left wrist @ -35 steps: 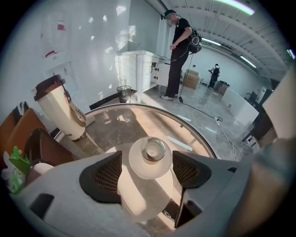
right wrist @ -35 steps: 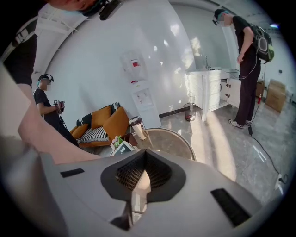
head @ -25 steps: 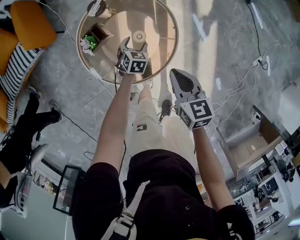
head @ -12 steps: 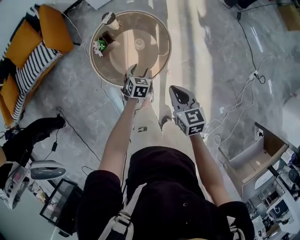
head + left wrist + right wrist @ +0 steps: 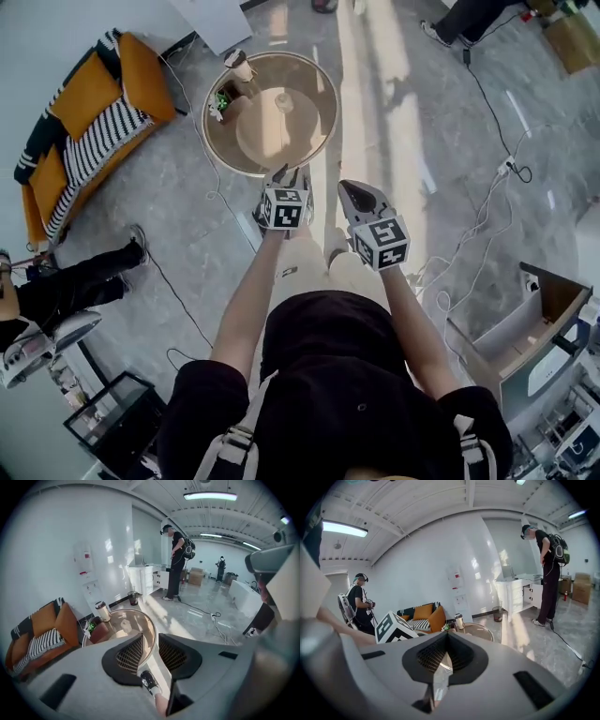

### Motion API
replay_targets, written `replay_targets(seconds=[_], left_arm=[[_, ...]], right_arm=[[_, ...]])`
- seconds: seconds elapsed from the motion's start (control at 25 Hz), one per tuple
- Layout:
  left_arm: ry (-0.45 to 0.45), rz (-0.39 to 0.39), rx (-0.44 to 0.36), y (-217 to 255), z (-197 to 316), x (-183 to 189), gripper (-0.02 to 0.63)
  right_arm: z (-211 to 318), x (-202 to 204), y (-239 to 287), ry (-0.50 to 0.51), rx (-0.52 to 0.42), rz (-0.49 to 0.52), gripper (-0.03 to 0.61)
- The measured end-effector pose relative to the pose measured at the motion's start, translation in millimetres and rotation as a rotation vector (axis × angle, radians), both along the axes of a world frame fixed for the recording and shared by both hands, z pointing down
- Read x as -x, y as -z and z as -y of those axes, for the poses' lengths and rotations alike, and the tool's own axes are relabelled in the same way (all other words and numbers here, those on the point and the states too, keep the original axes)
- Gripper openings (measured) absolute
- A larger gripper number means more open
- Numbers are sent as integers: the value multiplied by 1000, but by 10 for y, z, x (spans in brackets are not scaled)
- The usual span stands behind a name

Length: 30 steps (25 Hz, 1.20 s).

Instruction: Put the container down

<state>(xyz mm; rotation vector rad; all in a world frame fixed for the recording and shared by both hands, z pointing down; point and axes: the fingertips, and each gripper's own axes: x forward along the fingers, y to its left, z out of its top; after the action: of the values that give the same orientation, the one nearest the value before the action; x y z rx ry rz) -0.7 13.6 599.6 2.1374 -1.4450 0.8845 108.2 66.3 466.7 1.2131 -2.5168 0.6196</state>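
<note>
A small pale round container (image 5: 284, 101) stands near the middle of the round glass table (image 5: 314, 141), also in the left gripper view as the container (image 5: 125, 626) on the table (image 5: 149, 634). My left gripper (image 5: 292, 173) hangs over the floor short of the table's near edge, well clear of the container. Its jaws have just been closing; in its own view the left gripper (image 5: 151, 637) keeps a narrow gap with nothing in it. My right gripper (image 5: 354, 190) is beside it, shut and empty, as the right gripper (image 5: 446, 637) view confirms.
A lidded cup (image 5: 239, 64) and a brown box with green items (image 5: 223, 101) sit at the table's far left. An orange sofa with a striped cushion (image 5: 84, 122) is left. Cables (image 5: 487, 216) cross the floor at right; a cardboard box (image 5: 534, 319) is lower right. People stand around (image 5: 177, 559).
Both grippers have pulled back from the table and risen, so the table now sits farther off. The left jaws, wide open a second ago near the container, have narrowed.
</note>
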Motion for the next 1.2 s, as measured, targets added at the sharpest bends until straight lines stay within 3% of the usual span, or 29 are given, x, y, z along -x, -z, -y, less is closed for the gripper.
replay_targets(seconds=[0.48, 0.72, 0.84, 1.0, 1.2], left_arm=[[65, -126, -189, 1479, -1096, -133, 37], [53, -215, -286, 2096, -1490, -78, 20], [67, -266, -331, 2336, -1697, -10, 18], [90, -338, -373, 2588, -1896, 74, 18], [62, -326, -388, 2692, -1952, 170, 18]], right_arm=[[-759, -124, 603, 37, -69, 53, 3], [-929, -160, 1064, 20, -176, 71, 3], [-1029, -163, 1265, -6, -234, 90, 3], [-1235, -69, 1359, 33, -248, 79, 3], [-1438, 47, 1313, 50, -225, 68, 3]])
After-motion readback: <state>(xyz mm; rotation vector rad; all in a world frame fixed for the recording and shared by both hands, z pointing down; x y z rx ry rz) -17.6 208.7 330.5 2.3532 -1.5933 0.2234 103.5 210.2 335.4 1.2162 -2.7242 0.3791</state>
